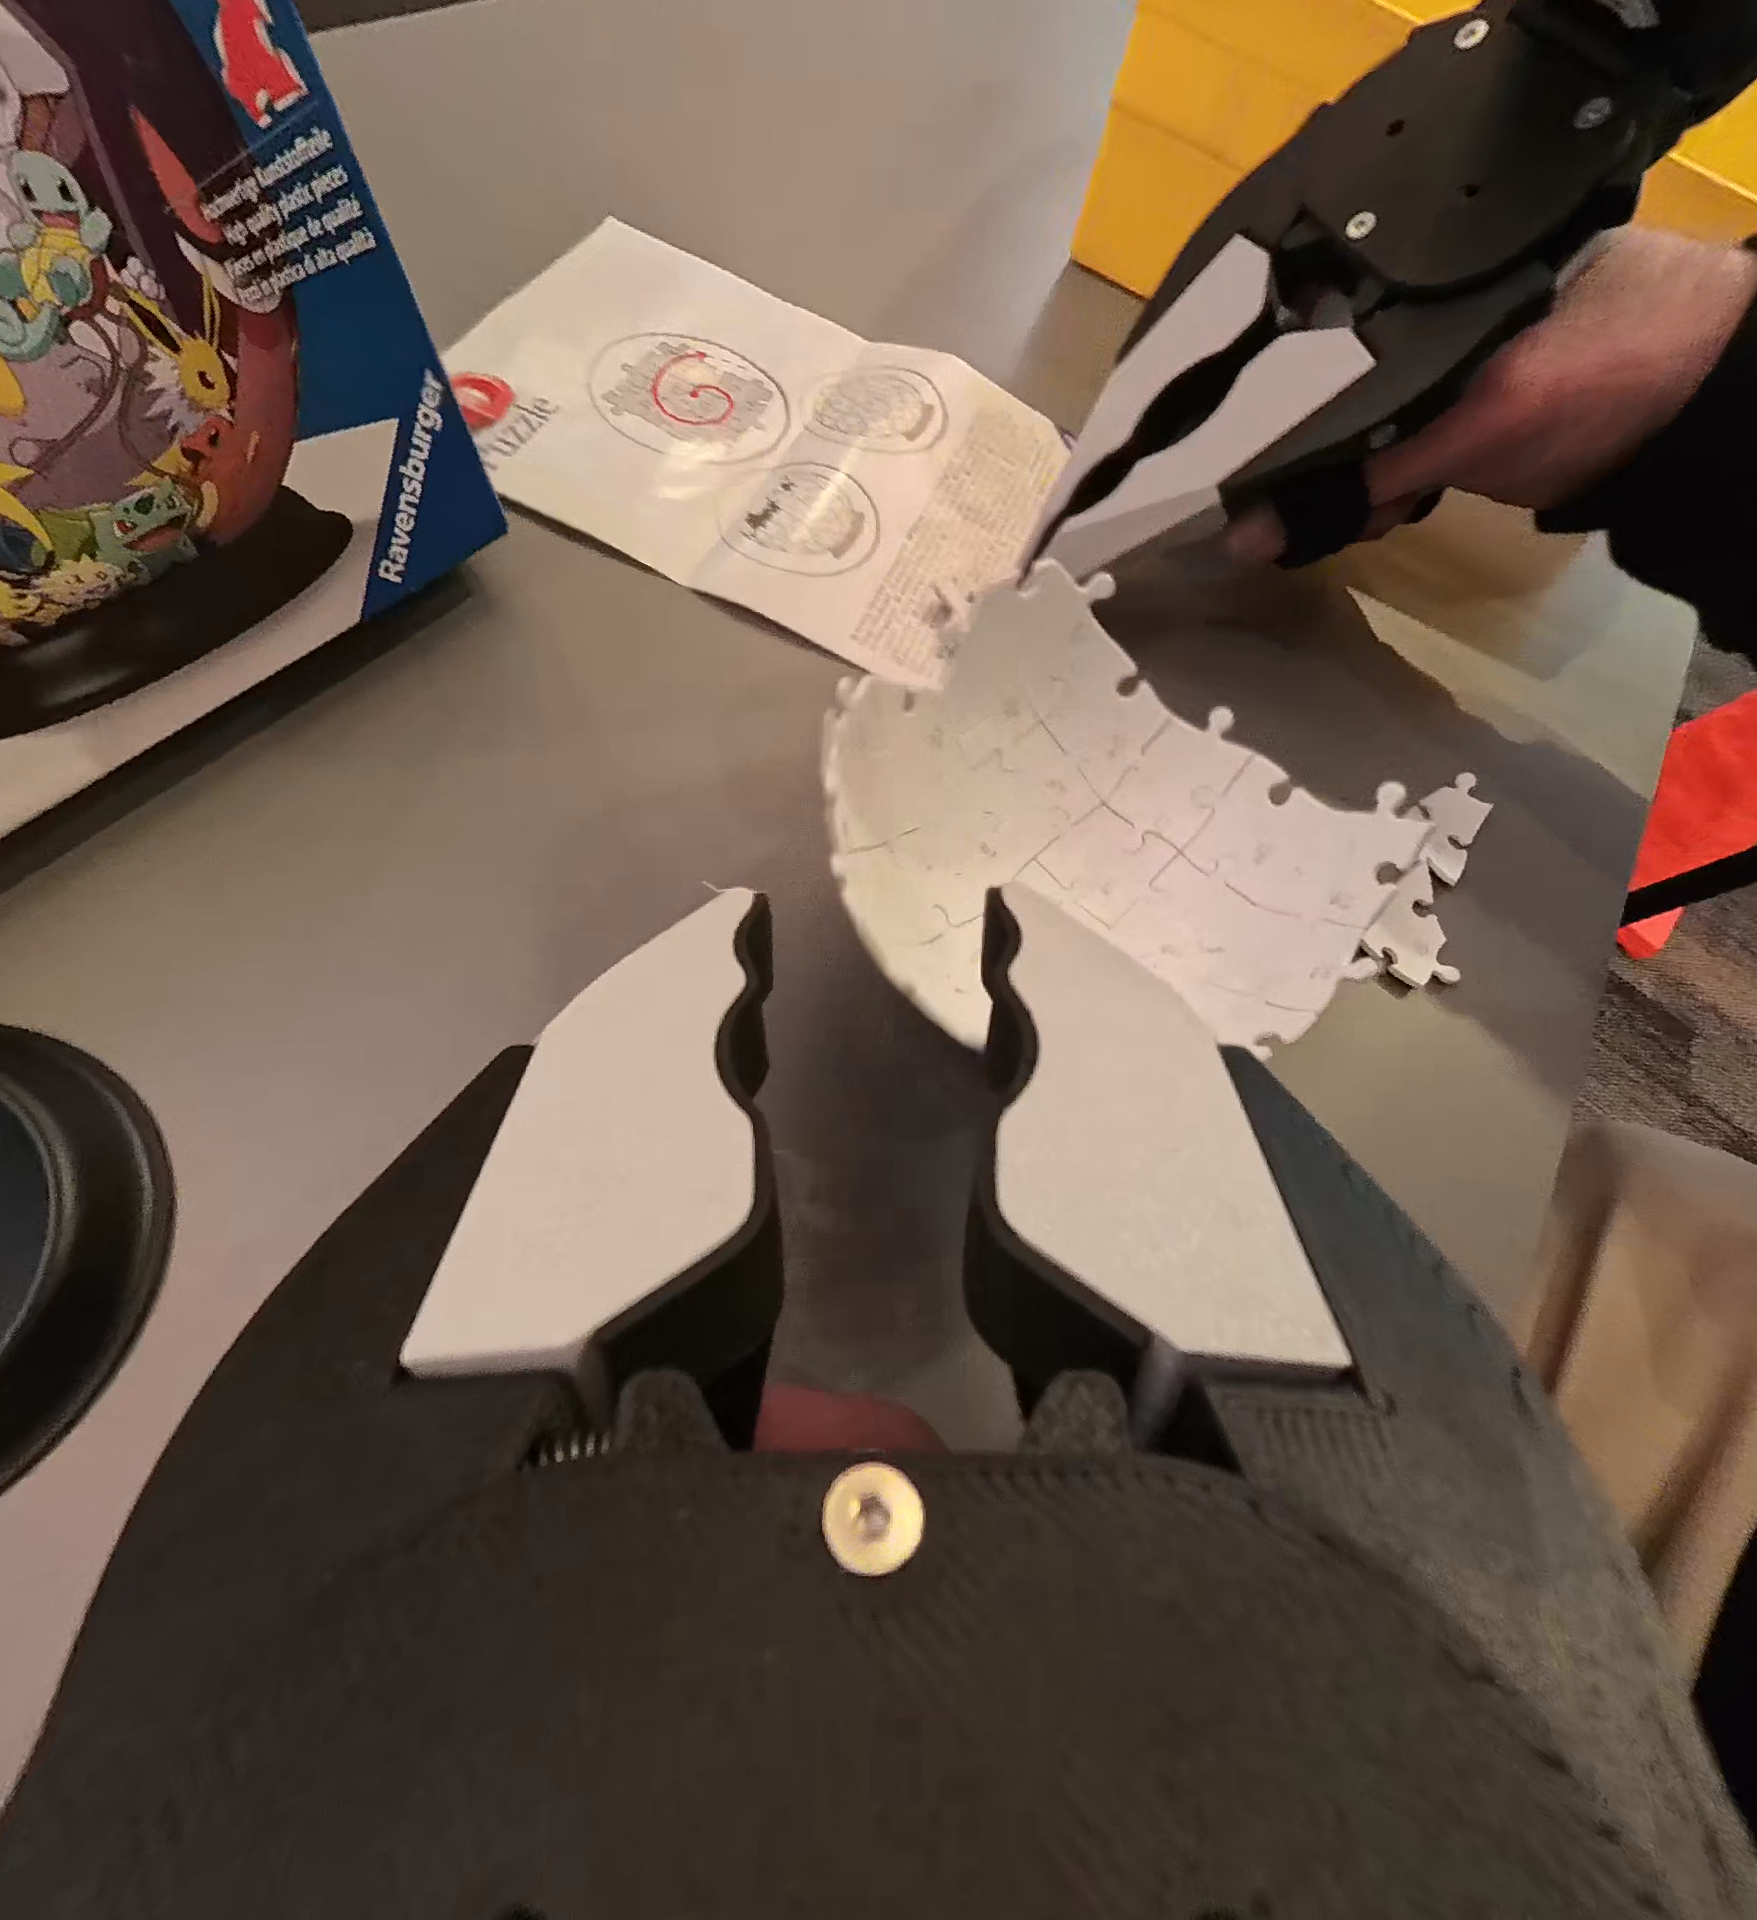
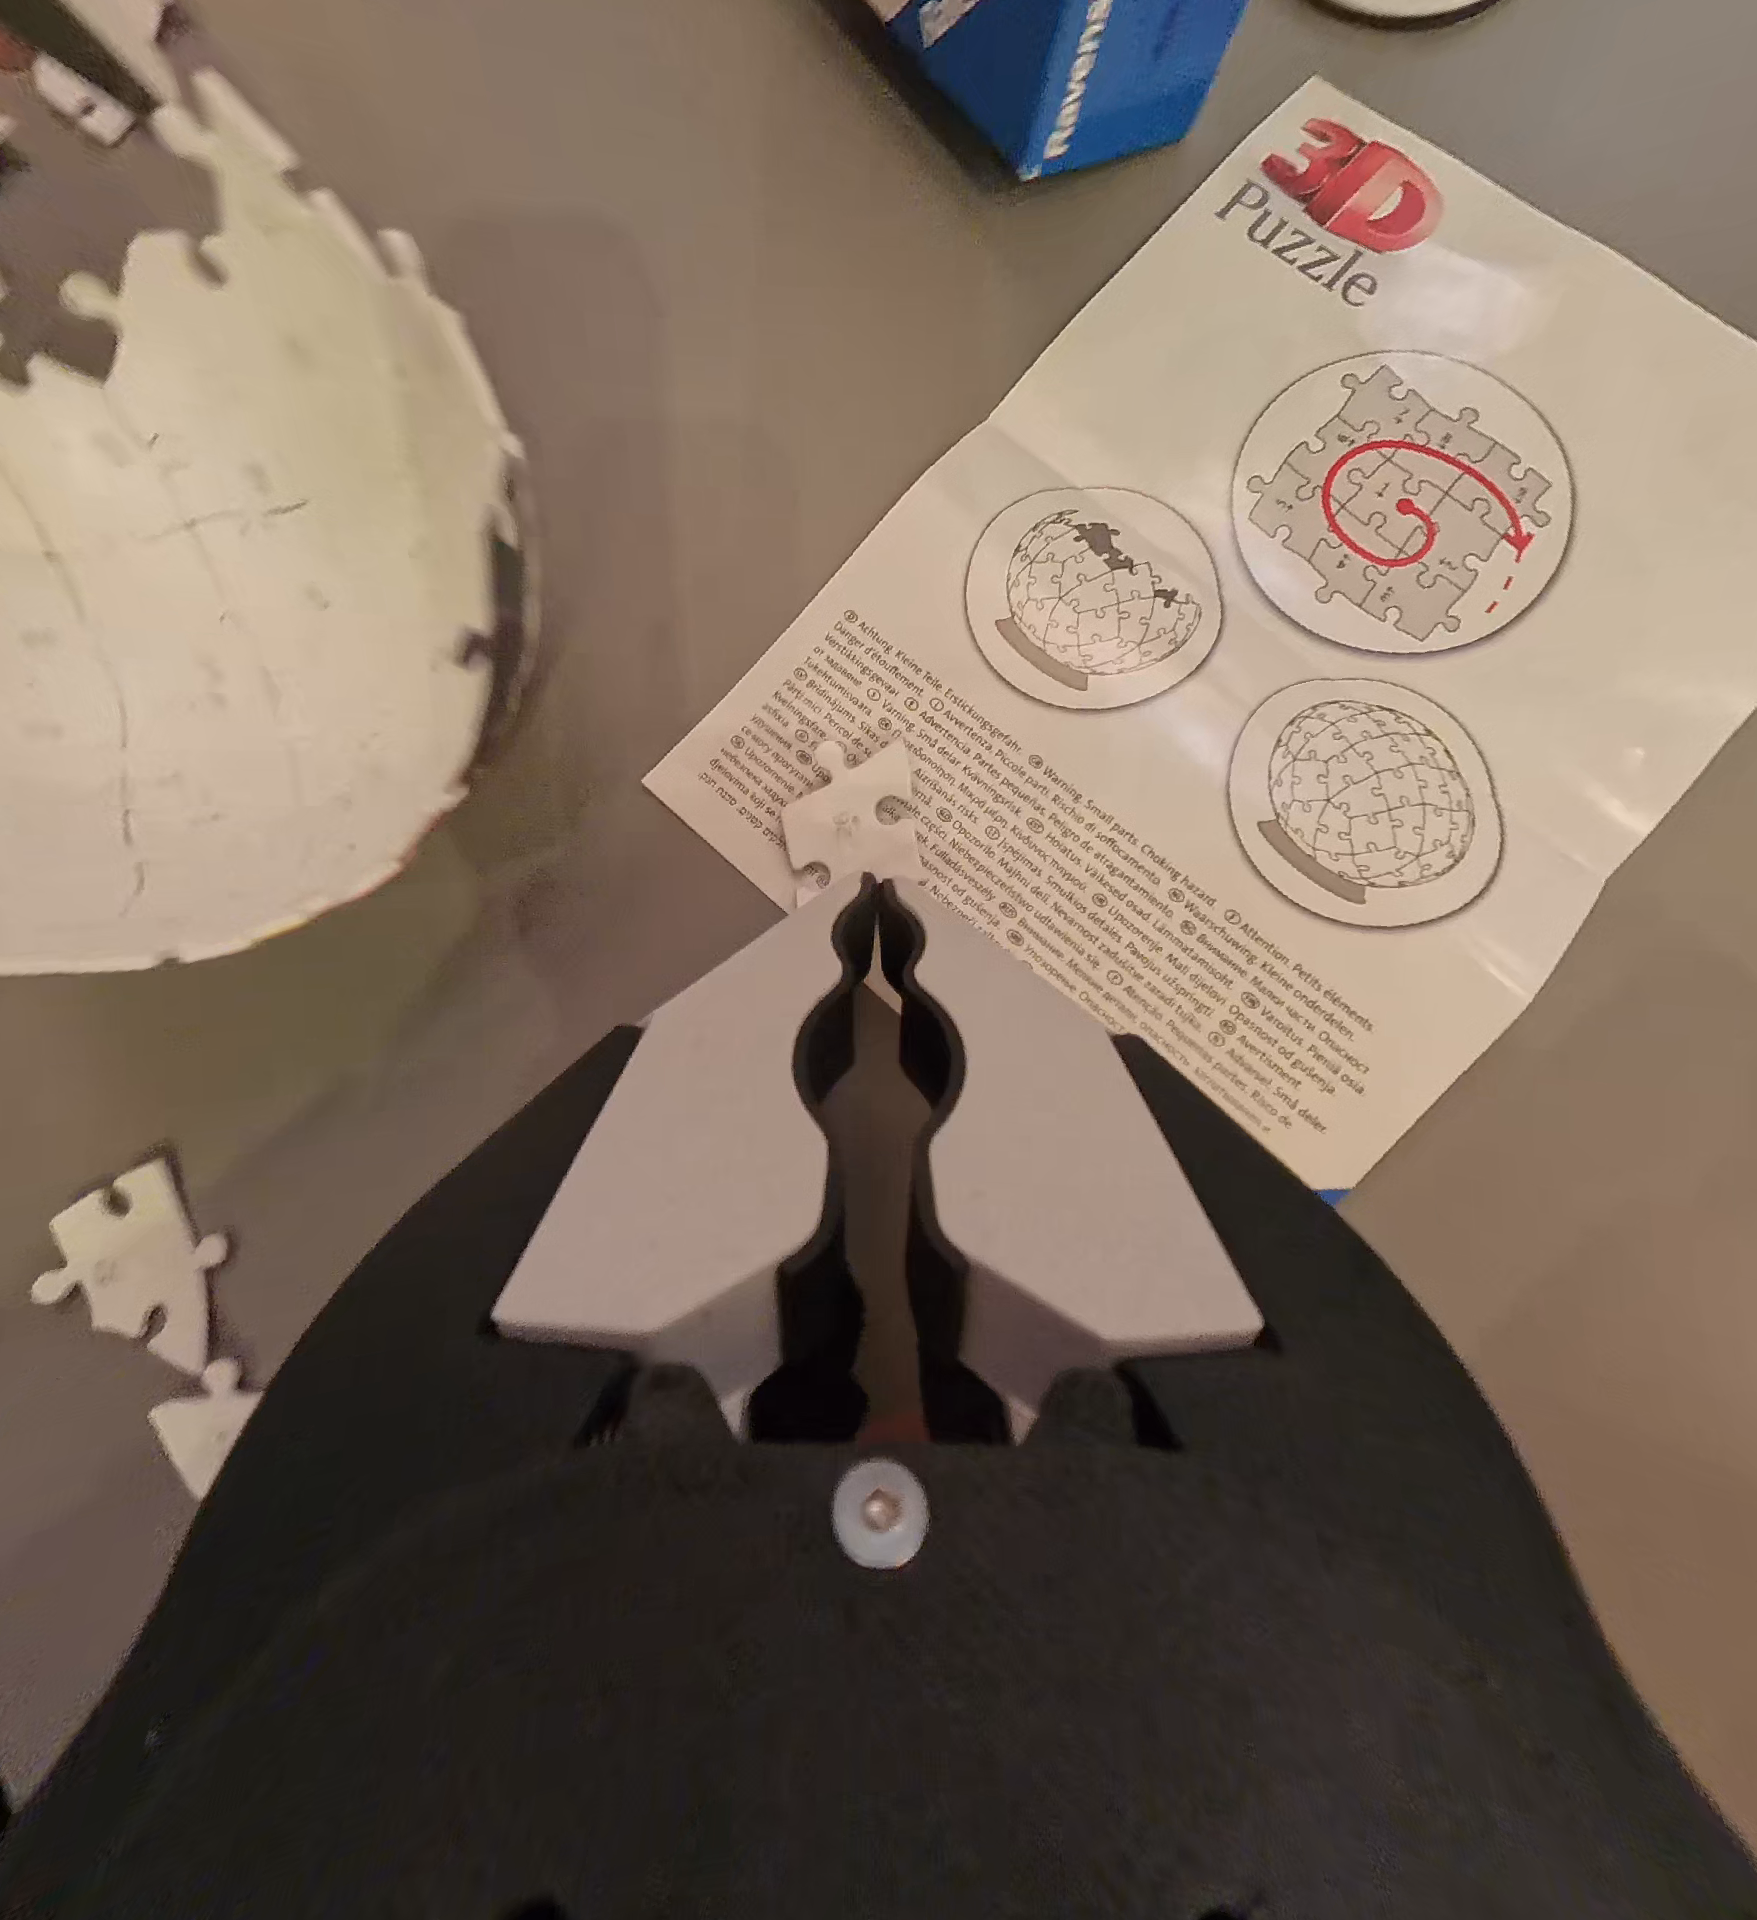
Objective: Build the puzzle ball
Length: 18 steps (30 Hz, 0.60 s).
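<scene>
The half-built puzzle ball point(image 1: 1113, 831) lies on the grey table point(image 1: 438, 883) as a white curved shell with its inside facing up; it also shows in the right wrist view point(image 2: 178, 623). My left gripper point(image 1: 874, 935) is open and empty just in front of the shell's near rim, with its right finger point(image 1: 1113, 1143) overlapping the rim. My right gripper point(image 2: 872, 885) is shut, and its tips pinch the near edge of a small white puzzle piece point(image 2: 853, 810) over the corner of the instruction leaflet point(image 2: 1373, 623). In the left wrist view this right gripper point(image 1: 1038, 556) points down beside the shell's far edge.
The blue puzzle box point(image 1: 178, 364) stands at the left, and a black round stand point(image 1: 22, 1247) is near the front left. Loose white pieces point(image 2: 136, 1257) lie beside the shell. Yellow boxes point(image 1: 1217, 125) stand behind. The table edge runs along the right. The tips of one gripper are about 15 cm away from the tips of the other.
</scene>
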Each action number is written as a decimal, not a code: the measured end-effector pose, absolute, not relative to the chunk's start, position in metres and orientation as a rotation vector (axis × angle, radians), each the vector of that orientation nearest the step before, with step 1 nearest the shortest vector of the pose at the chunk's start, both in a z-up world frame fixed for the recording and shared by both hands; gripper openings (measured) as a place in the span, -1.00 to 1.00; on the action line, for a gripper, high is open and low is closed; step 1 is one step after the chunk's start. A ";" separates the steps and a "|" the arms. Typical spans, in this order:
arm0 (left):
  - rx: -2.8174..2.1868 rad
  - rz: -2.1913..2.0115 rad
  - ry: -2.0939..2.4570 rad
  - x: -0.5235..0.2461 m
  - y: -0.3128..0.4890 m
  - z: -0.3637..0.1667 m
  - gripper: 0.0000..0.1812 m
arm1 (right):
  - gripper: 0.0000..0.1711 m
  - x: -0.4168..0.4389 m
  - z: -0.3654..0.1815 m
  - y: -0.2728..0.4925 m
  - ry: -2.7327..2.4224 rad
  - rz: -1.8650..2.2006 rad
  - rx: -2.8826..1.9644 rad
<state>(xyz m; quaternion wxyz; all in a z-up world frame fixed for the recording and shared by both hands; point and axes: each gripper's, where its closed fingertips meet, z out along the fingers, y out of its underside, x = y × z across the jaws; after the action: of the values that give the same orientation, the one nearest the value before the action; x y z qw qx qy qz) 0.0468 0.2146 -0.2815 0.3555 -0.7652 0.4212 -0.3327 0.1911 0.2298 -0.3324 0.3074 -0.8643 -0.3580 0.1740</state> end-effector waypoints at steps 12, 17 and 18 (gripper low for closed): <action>-1.742 -0.599 1.319 0.067 0.186 -0.211 -0.59 | -0.99 0.180 -0.321 0.202 -1.048 0.500 -2.232; -1.755 -0.486 1.516 0.101 0.127 -0.250 -0.58 | -0.79 0.183 -0.317 0.207 -1.016 0.440 -2.233; -1.765 -0.436 1.533 0.103 0.124 -0.261 -0.59 | -0.76 0.183 -0.318 0.208 -1.013 0.422 -2.225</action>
<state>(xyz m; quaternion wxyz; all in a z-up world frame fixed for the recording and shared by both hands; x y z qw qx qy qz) 0.1027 0.1244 -0.2610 0.3725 -0.6889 0.5981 -0.1701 0.1833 0.2082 -0.3176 0.3243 -0.8484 -0.3861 0.1610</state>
